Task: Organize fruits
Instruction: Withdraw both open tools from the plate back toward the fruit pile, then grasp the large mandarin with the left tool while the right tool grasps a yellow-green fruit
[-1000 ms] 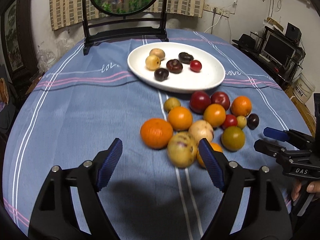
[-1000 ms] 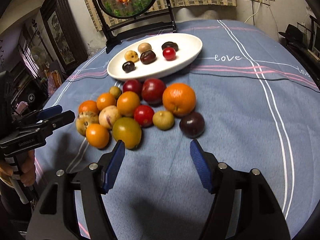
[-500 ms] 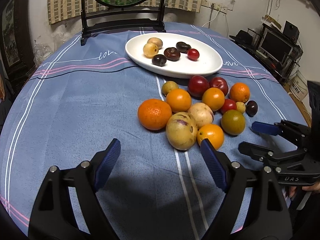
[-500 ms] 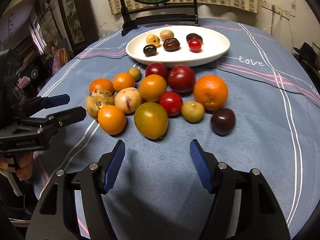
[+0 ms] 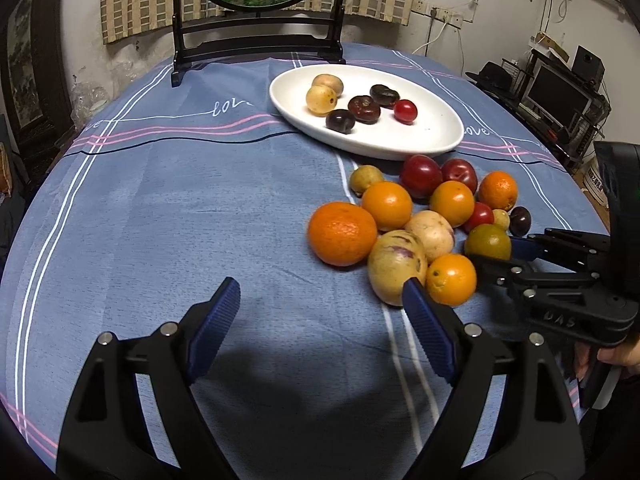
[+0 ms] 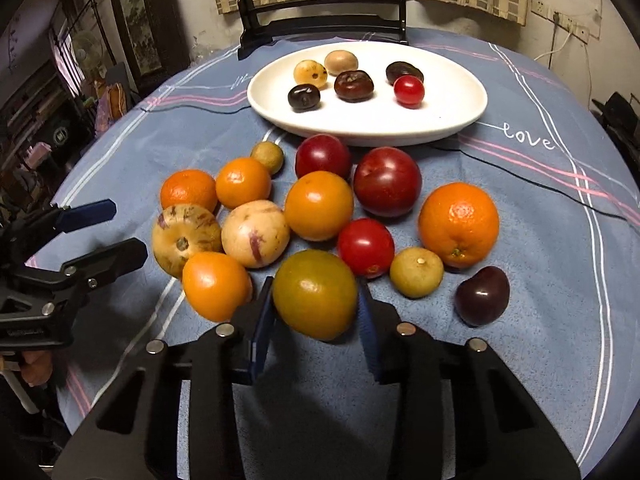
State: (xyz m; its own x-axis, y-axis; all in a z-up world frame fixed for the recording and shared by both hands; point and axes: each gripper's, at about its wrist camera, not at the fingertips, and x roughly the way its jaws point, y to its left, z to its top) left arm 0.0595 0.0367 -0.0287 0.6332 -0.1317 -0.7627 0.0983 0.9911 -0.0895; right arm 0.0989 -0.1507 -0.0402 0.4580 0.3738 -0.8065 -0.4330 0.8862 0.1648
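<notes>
Plainly, the right gripper was closing its jaws around the greenish-yellow citrus at the near edge of the heap, its blue ribbed pads close against the fruit's flanks; whether they already pressed on it I could not tell. The left gripper hung spread wide and empty over bare cloth, just beside a striped pepino melon.

The risk, to my eye, lay in the crowding: the citrus sat tight against a small orange and a red tomato, so lifting it might nudge those smooth, round neighbours into rolling across the desk. A glossy rind could also slip from an off-centre pinch.

The white oval plate, glazed and shallow, already held six small fruits, a cherry tomato among them. The blue striped cloth looked soft and slightly rumpled.
</notes>
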